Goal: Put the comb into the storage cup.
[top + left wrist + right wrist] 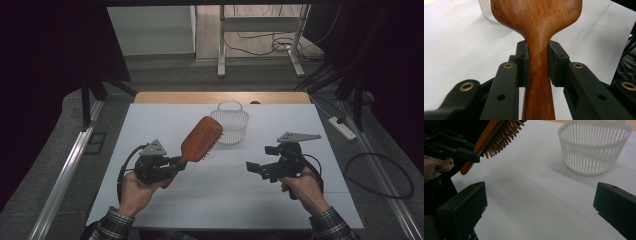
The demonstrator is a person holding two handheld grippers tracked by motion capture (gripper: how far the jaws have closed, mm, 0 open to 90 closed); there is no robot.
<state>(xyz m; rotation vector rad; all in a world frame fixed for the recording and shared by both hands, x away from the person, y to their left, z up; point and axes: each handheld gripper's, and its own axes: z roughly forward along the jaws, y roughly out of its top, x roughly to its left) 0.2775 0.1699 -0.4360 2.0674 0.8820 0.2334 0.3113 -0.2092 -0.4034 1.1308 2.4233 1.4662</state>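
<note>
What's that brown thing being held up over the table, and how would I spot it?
Start at the white table, then find the left gripper at its near left. Its fingers clamp the neck of a wooden hairbrush, raised toward the white slatted basket. It is the one reddish-brown, bristled thing there.

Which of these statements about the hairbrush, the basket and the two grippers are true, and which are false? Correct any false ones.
1. The left gripper grips the wooden hairbrush by its handle. True.
2. The right gripper holds the white basket. False: its fingers stand wide apart with nothing between them, and the basket sits on the table.
3. The hairbrush lies inside the basket. False: it is held up in the air, in front of the basket.
4. The basket stands upright. True.
</note>
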